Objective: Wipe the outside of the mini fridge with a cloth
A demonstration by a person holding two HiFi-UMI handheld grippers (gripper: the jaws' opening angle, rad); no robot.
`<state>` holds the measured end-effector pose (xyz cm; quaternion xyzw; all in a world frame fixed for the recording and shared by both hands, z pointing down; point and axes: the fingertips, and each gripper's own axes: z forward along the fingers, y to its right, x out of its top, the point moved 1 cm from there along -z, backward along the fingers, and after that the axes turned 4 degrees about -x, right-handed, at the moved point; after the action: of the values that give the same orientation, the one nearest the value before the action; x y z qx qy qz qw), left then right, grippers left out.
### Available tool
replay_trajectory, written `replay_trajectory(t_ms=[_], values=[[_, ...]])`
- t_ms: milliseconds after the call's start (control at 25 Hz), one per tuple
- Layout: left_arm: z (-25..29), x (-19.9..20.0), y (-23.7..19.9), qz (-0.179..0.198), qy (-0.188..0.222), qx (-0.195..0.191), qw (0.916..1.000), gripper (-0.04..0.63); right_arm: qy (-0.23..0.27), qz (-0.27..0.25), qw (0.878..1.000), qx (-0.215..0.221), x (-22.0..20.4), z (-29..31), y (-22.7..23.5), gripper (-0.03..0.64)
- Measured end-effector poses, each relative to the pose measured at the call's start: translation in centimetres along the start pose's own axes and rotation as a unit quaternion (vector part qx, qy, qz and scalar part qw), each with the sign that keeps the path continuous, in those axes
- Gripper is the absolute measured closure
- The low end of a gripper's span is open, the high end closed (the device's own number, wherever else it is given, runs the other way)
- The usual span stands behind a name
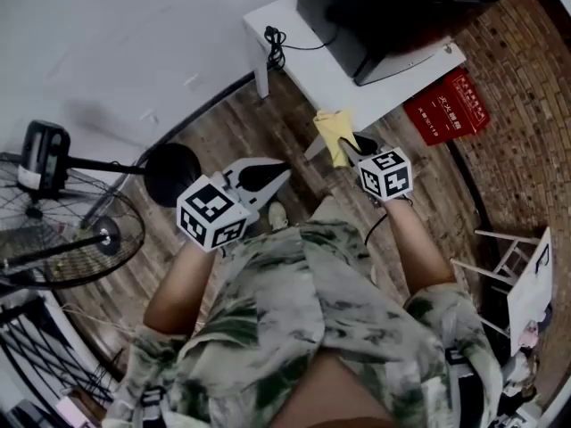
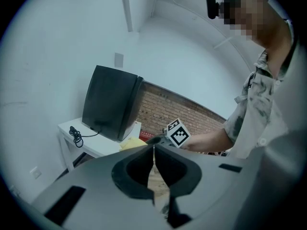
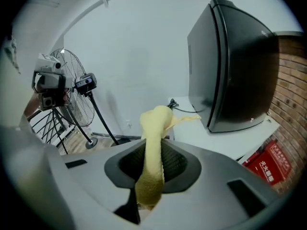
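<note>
The black mini fridge (image 1: 393, 12) stands on a white table (image 1: 294, 25) ahead; it also shows in the left gripper view (image 2: 111, 102) and fills the upper right of the right gripper view (image 3: 230, 66). My right gripper (image 1: 350, 143) is shut on a yellow cloth (image 1: 334, 133), a little short of the table's front edge. The cloth (image 3: 152, 147) sticks up from between the jaws. My left gripper (image 1: 272, 176) hangs over the wood floor to the left, its jaws closed together with nothing in them (image 2: 154, 153).
A black power cord (image 1: 275, 43) lies on the table's left end. A standing fan (image 1: 62, 230) is at the left, its round base (image 1: 171, 173) close to my left gripper. A red box (image 1: 446, 107) sits under the table by the brick wall (image 1: 517, 105).
</note>
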<state>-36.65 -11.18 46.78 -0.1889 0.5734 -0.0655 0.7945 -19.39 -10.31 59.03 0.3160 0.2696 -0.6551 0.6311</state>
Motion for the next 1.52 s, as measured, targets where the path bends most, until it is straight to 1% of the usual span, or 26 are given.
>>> replay_trajectory(t_ms=[160,280,440,520,680,840,920,1040,1200,1360,1520], values=[[0.8,-0.5,1.6,0.008,-0.007,0.005,0.9999,0.568,0.016,0.008,1.0,0.012,-1.3,-3.9,-0.4,0.531],[1.9,-1.0,3.0,0.003,-0.011,0.01,0.9999,0.568,0.026,0.011,0.999,0.023,-2.4,-7.0,0.0,0.531],[4.8,-1.7,5.7,-0.002,-0.027,0.02,0.9994,0.568,0.042,0.001,0.998,0.035,-3.8,-11.8,1.4,0.531],[6.4,-1.4,7.5,-0.002,-0.022,0.025,0.9994,0.568,0.046,-0.002,0.998,0.039,-4.7,-14.2,2.4,0.531],[7.9,0.1,9.9,0.011,0.002,0.058,0.9983,0.566,0.056,-0.003,0.997,0.048,-7.1,-18.8,3.7,0.531],[10.7,-0.5,13.9,0.014,-0.01,0.06,0.9981,0.568,0.07,0.0,0.996,0.058,-9.4,-22.7,5.2,0.531],[11.8,-0.9,15.8,0.009,-0.007,0.068,0.9976,0.568,0.075,0.002,0.995,0.064,-10.5,-24.3,6.0,0.531],[12.6,-1.4,17.7,-0.006,0.01,0.086,0.9962,0.568,0.082,0.006,0.994,0.069,-12.1,-26.5,7.0,0.531],[14.1,-3.2,20.1,-0.012,-0.002,0.095,0.9954,0.568,0.091,0.005,0.993,0.075,-13.6,-28.9,7.8,0.531],[15.9,-4.1,22.0,-0.012,-0.008,0.098,0.9951,0.566,0.096,0.007,0.993,0.074,-14.8,-30.9,8.2,0.531],[17.2,-4.4,23.4,-0.014,-0.009,0.09,0.9958,0.568,0.1,0.009,0.993,0.068,-15.6,-32.7,8.7,0.531]])
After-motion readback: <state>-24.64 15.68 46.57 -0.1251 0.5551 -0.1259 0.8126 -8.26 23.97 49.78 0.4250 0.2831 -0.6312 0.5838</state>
